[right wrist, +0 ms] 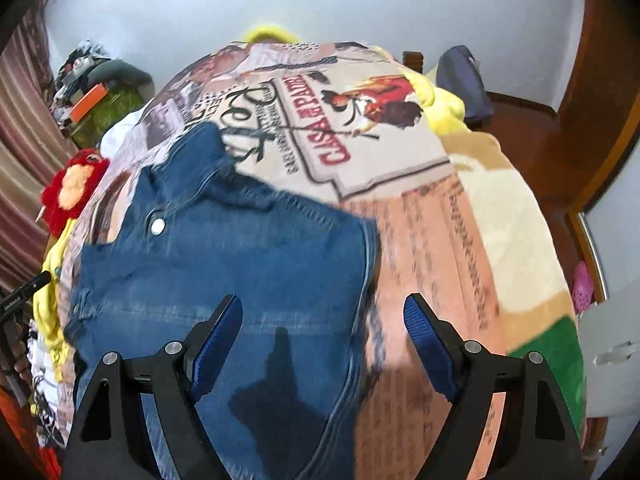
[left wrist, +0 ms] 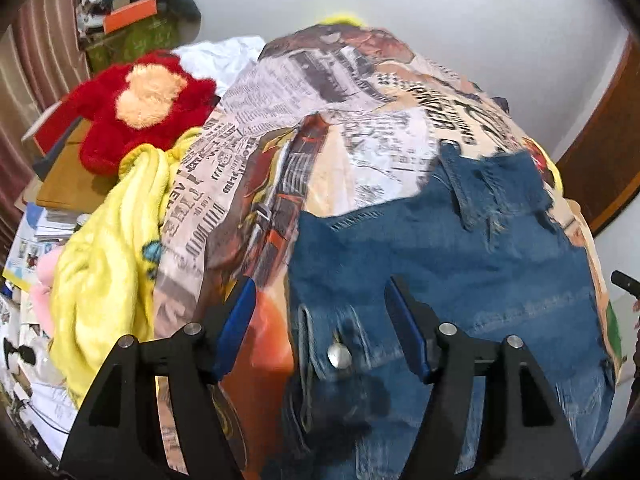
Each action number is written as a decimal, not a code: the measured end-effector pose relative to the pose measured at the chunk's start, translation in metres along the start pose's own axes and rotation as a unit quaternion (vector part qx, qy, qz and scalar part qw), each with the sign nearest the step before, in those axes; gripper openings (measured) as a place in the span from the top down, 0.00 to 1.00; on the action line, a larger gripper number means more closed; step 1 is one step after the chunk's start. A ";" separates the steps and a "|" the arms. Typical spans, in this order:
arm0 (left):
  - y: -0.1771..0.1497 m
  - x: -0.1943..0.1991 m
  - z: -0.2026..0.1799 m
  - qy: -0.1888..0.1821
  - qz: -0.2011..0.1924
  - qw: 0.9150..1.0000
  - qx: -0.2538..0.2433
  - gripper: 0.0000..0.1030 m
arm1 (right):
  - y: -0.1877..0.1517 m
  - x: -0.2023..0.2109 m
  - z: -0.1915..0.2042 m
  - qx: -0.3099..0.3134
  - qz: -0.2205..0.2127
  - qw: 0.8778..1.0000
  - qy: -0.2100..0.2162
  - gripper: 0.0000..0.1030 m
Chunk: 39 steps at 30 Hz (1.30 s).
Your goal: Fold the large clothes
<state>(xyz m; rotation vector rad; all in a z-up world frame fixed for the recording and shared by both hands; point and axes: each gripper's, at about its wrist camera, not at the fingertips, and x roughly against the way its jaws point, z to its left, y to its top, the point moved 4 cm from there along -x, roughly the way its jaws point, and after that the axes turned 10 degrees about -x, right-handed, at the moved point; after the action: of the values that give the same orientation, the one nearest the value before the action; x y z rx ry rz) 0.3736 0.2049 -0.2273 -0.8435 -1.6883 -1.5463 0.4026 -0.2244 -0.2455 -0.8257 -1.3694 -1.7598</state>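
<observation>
**Denim garment spread on printed bedcover, both grippers poised above it**

From my remote station I watched the denim garment [left wrist: 440, 272] lying flat on a bedcover [left wrist: 280, 92] printed with newspaper text and posters; the left gripper [left wrist: 320, 312] hung just over the garment's near edge with its blue-padded fingers [left wrist: 236, 324] spread wide and nothing between them; one finger sat above the bedcover, the other above the denim. A metal snap button [left wrist: 339, 356] showed on a strap between the two fingers (whether the fingers touched the cloth, I could not tell, as the frame was blurred).

In the right wrist view the right gripper [right wrist: 323, 344] was likewise wide apart and held nothing; the denim garment [right wrist: 224, 272] lay beneath its left finger, while the right finger stood over bare bedcover [right wrist: 432, 248] beside the garment's seamed edge. A frayed hem ran along the garment's far side, and a second snap button [right wrist: 158, 226] gleamed near its upper left corner.

A yellow blanket [left wrist: 108, 248] was bunched along the bed's left side; a red plush toy [left wrist: 140, 112] rested just beyond it, near the wall [left wrist: 440, 8]; a rooster motif [right wrist: 380, 108] with red lettering marked the bedcover's far end.
</observation>
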 end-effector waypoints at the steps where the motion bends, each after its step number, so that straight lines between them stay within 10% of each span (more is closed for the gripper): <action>1: 0.004 -0.012 0.006 -0.003 0.013 1.000 0.009 0.36 | 0.005 -0.006 0.000 0.000 0.000 1.000 -0.003 0.21; 11: 0.001 -0.095 0.026 -0.056 0.077 0.992 0.083 0.38 | 0.019 -0.078 -0.040 -0.069 0.049 0.996 -0.033 0.24; 16: 0.009 -0.106 0.023 -0.072 0.071 0.991 0.083 0.66 | 0.021 -0.090 -0.052 -0.110 0.060 0.992 0.016 0.47; 20: 0.018 -0.111 0.011 -0.016 0.074 0.997 0.030 0.82 | 0.018 -0.099 -0.036 -0.094 0.087 0.990 0.065 0.68; 28: 0.040 -0.079 -0.033 0.109 0.016 0.990 -0.089 0.91 | 0.037 -0.079 0.005 0.000 0.009 1.000 0.011 0.92; 39: 0.093 -0.034 -0.011 0.074 -0.051 0.995 -0.032 0.91 | 0.110 -0.049 0.054 0.077 -0.076 0.994 -0.010 0.92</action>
<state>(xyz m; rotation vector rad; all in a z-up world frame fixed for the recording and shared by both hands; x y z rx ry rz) 0.4710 0.2011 -0.2040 -0.6654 -1.6042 -1.6960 0.5248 -0.1804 -0.2206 -0.6712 -1.5963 -1.7364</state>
